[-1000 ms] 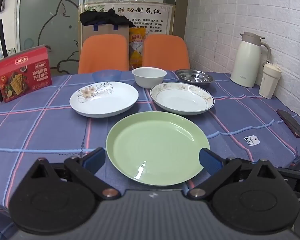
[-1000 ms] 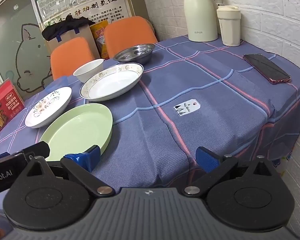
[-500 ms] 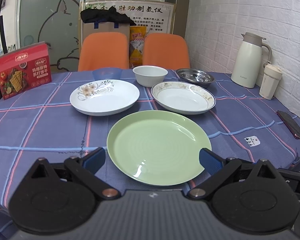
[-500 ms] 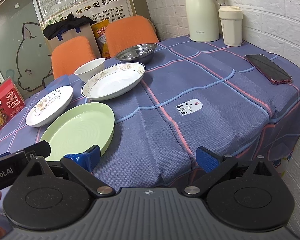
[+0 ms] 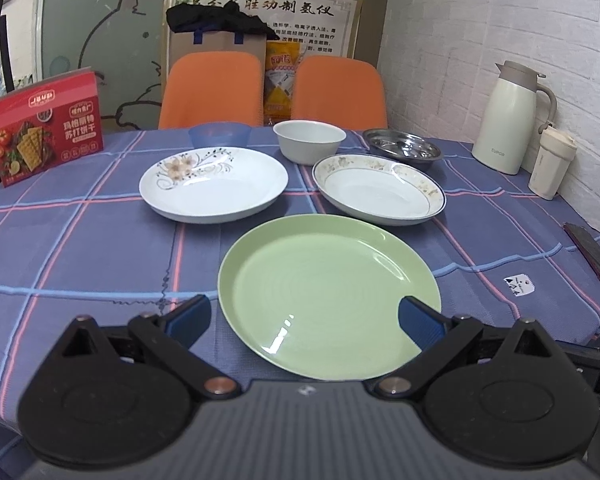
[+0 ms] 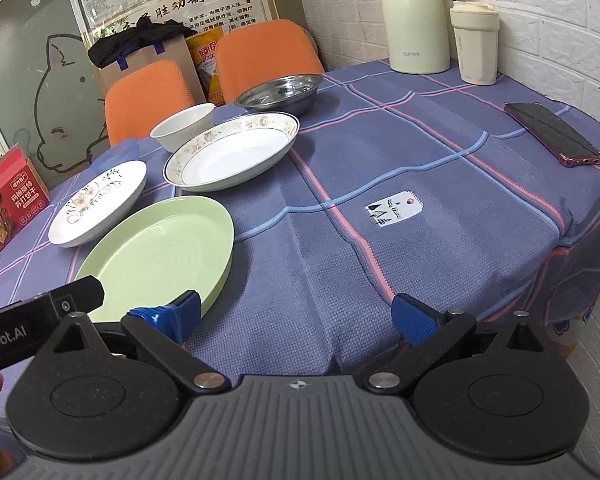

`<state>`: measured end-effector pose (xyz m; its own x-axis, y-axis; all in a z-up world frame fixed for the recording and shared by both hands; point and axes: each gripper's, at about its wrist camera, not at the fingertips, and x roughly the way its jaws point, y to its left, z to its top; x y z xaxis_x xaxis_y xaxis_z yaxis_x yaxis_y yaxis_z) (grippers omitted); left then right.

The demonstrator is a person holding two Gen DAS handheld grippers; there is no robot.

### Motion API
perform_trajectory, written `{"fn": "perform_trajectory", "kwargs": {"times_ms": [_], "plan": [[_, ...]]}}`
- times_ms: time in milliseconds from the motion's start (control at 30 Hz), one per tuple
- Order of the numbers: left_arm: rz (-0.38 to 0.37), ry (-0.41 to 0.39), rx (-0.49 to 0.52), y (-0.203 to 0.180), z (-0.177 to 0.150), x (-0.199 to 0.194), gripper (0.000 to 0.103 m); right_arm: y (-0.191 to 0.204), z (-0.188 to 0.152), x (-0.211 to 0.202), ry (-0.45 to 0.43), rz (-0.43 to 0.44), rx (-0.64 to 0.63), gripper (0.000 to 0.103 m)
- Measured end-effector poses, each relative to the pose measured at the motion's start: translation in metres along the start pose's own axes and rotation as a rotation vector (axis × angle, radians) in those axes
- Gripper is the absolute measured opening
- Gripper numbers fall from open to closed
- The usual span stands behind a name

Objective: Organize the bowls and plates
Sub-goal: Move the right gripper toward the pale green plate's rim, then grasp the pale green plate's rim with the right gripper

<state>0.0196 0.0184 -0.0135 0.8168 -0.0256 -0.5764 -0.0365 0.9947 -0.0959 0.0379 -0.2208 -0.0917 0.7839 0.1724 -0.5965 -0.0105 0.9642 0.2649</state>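
The left gripper (image 5: pixel 304 316) hangs low over the near edge of the table, fingers spread wide and holding nothing; its blue fingertips (image 5: pixel 190 316) flank the near rim of the green plate (image 5: pixel 324 292) without touching it. The right gripper (image 6: pixel 296 316) is likewise spread and empty, set over bare cloth at the near right of the table, its left fingertip just beside the green plate's rim. The green plate lies flat, face up, nearest the front edge; being round, it has no long axis. Behind it to the left lies a white flowered plate (image 5: pixel 214 182), face up, and to the right a gold-rimmed deep plate (image 5: pixel 380 190), the two apart. Further back stand a blue bowl (image 5: pixel 220 135), a white bowl (image 5: pixel 309 140) and a steel bowl (image 5: pixel 402 148), all upright with mouths up. The table carries a blue checked tablecloth (image 6: pixel 440 168) with a label sewn on. At the right lie a phone (image 6: pixel 552 133), long axis running away from the near edge, a cream jug (image 6: pixel 415 20) and a cup (image 6: pixel 476 44) against a white brick wall. A red box (image 5: pixel 46 126) stands at the far left. Two orange chairs (image 5: pixel 212 88) stand behind the table.
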Motion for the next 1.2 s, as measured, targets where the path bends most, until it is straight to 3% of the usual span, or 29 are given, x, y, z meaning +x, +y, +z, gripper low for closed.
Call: {"fn": "perform_trajectory", "kwargs": {"times_ms": [533, 900, 1200], "plan": [[0.036, 0.027, -0.029, 0.024, 0.016, 0.023, 0.099, 0.014, 0.011, 0.020, 0.025, -0.009, -0.031, 0.090], [0.070, 0.148, -0.046, 0.047, 0.026, 0.072, 0.099, 0.045, 0.018, 0.064, 0.075, -0.025, -0.192, 0.089], [0.056, 0.189, -0.039, 0.053, 0.026, 0.095, 0.099, 0.052, 0.014, 0.071, 0.032, 0.009, -0.263, 0.091]]}}
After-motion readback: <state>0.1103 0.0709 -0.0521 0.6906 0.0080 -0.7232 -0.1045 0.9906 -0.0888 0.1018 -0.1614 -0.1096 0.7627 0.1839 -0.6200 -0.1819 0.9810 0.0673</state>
